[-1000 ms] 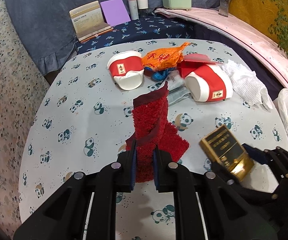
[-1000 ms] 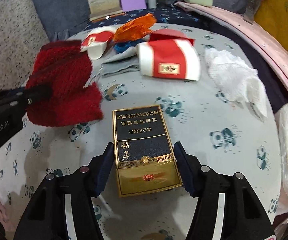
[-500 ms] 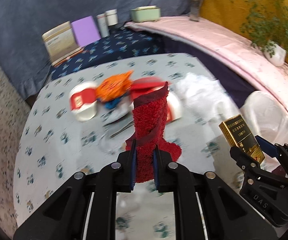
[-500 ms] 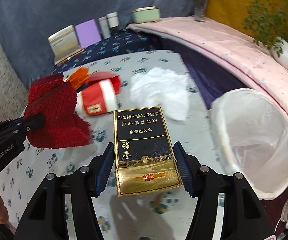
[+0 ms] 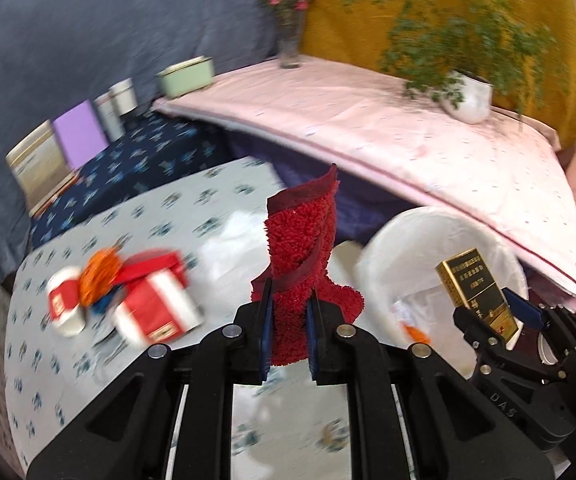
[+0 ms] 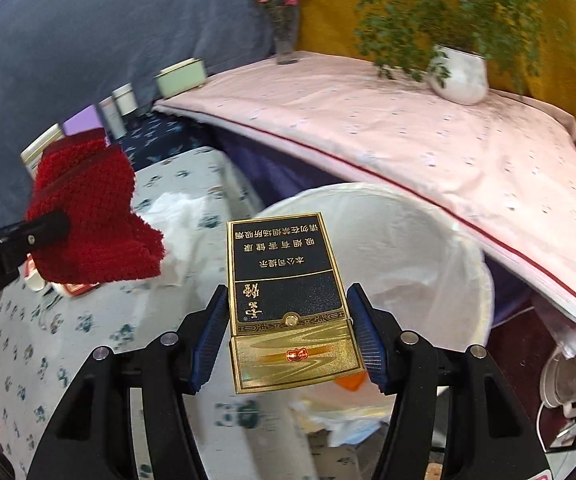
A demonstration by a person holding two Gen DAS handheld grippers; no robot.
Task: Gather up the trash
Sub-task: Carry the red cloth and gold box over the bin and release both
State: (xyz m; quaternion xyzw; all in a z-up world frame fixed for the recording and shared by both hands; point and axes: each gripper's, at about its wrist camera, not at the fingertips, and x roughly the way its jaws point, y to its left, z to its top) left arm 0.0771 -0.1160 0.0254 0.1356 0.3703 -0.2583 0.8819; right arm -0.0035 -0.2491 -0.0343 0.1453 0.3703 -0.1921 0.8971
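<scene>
The cloth (image 5: 300, 256) is deep red; the cigarette box (image 6: 288, 300) black and gold (glossy); the tabletop (image 5: 47, 360) pale with blue panda prints; the bin liner (image 6: 428, 248) white.

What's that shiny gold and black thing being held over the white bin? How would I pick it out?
Start at the white-lined trash bin beside the panda-print table. Held above its mouth, between the right gripper's blue pads, is a flat cigarette box. Its black face with gold lettering and glossy gold lid distinguish it from the fuzzy red cloth nearby.

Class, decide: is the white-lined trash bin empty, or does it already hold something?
Not empty: inside the trash bin, an orange scrap and crumpled pale pieces lie at the bottom.
</scene>
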